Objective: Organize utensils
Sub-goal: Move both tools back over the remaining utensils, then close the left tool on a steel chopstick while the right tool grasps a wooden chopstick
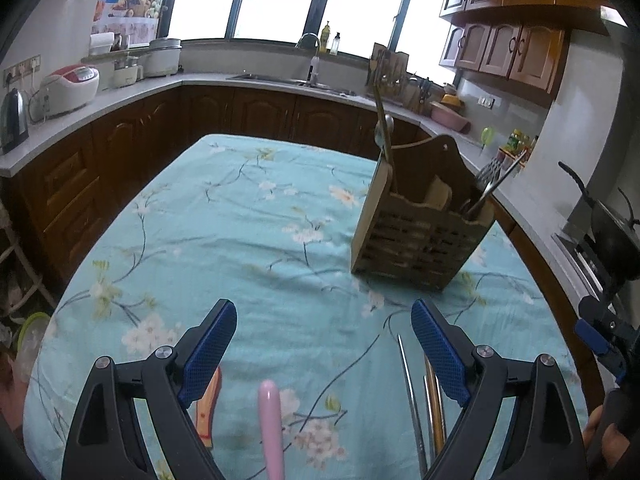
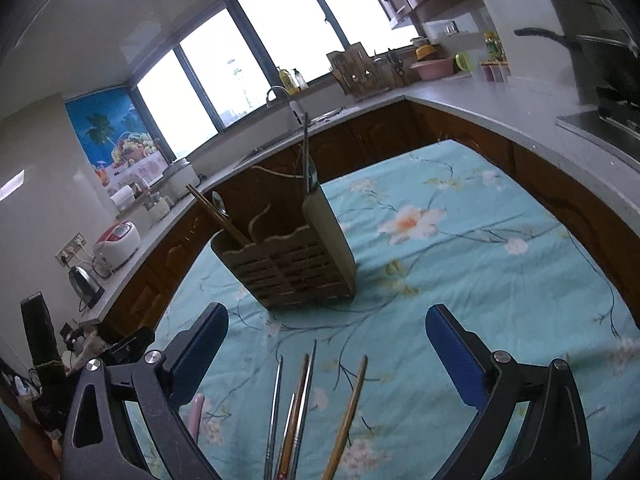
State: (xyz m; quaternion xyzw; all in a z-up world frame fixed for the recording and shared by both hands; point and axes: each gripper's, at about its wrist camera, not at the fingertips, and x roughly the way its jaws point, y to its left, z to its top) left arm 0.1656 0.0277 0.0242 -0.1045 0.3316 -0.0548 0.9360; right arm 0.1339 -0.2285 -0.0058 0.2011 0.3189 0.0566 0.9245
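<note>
A wooden utensil holder (image 1: 420, 236) stands on the floral teal tablecloth (image 1: 256, 240), holding a chopstick, a spoon and forks. My left gripper (image 1: 324, 332) is open above the table's near end. A pink handle (image 1: 271, 428) lies between its fingers, an orange-handled utensil (image 1: 208, 408) under the left finger, and metal and wooden chopsticks (image 1: 424, 408) by the right finger. My right gripper (image 2: 328, 336) is open; several chopsticks (image 2: 304, 408) lie on the cloth between its fingers. The holder (image 2: 288, 260) stands just beyond it.
Kitchen counters wrap around the table: a kettle (image 1: 14, 120) and rice cooker (image 1: 70, 88) at left, a sink (image 1: 280, 78) under the windows, a knife block (image 1: 388, 72) and a stove with a wok (image 1: 608, 236) at right. The right gripper's edge (image 1: 600, 332) shows at far right.
</note>
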